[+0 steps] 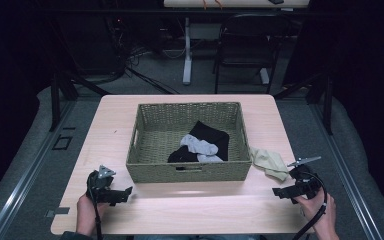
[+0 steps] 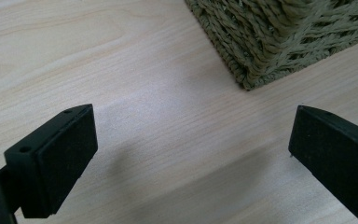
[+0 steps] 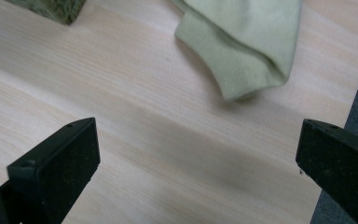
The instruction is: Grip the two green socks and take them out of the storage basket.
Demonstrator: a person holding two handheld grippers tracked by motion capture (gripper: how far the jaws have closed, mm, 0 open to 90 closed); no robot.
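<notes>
A pale wood desk fills mid-frame, a dark chair at top; both the left claw and right claw are spread, empty, a green sock nearby.

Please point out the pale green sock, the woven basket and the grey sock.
pale green sock (image 3: 242,51), right gripper view, on its ribbed cuff.
woven basket (image 1: 187,172), high view, on its near wall.
grey sock (image 1: 200,147), high view, on its middle.

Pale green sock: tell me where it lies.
The pale green sock lies on the wooden table, against the woven basket's right front corner in the high view, just beyond the open right gripper.
</notes>
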